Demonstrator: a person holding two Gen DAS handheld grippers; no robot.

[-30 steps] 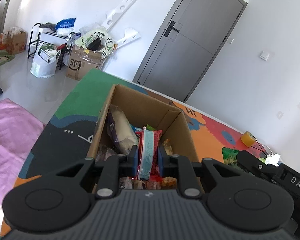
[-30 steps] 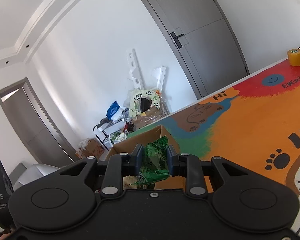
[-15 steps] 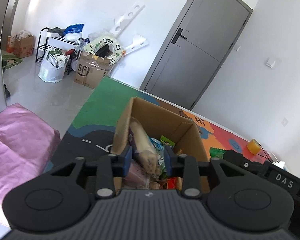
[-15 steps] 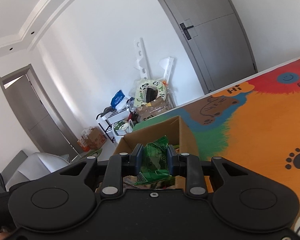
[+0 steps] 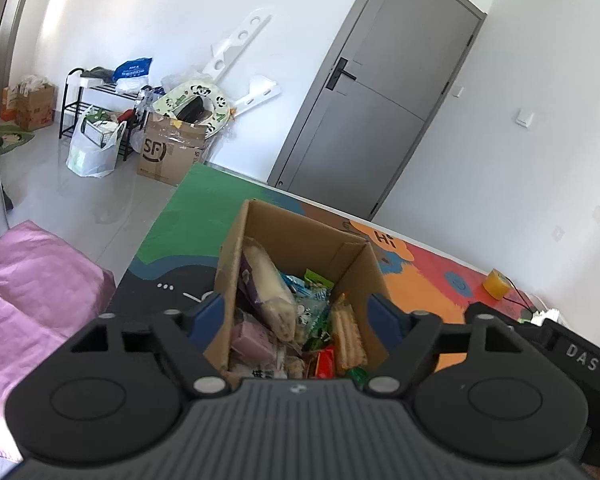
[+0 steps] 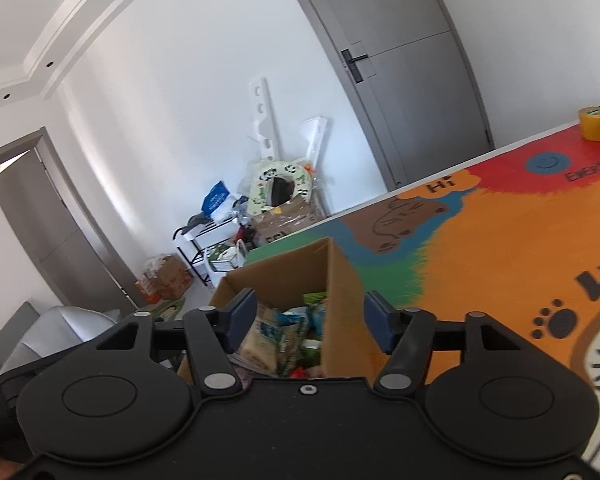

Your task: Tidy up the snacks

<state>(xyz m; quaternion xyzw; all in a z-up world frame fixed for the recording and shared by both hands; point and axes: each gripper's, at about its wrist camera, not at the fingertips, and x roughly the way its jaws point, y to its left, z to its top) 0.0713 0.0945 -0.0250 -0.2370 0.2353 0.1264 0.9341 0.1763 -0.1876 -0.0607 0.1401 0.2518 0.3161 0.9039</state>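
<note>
An open cardboard box stands on the colourful table mat, holding several snack packets. Among them are a long pale packet, a biscuit stick pack and a red packet. My left gripper hovers just over the box's near end, its jaws opening, with nothing gripped between them. My right gripper hangs over the same box from the other side, jaws opening too and free of any packet. Pale and green packets lie in the box below it.
The mat spreads to the right of the box with a yellow tape roll at its far edge. The other gripper's black body sits at lower right. A pink cloth, floor clutter and a grey door lie beyond.
The left gripper let go of the red packet and the right gripper let go of the green packet; both jaws spread wide. Both packets are out of the grips, over the box.
</note>
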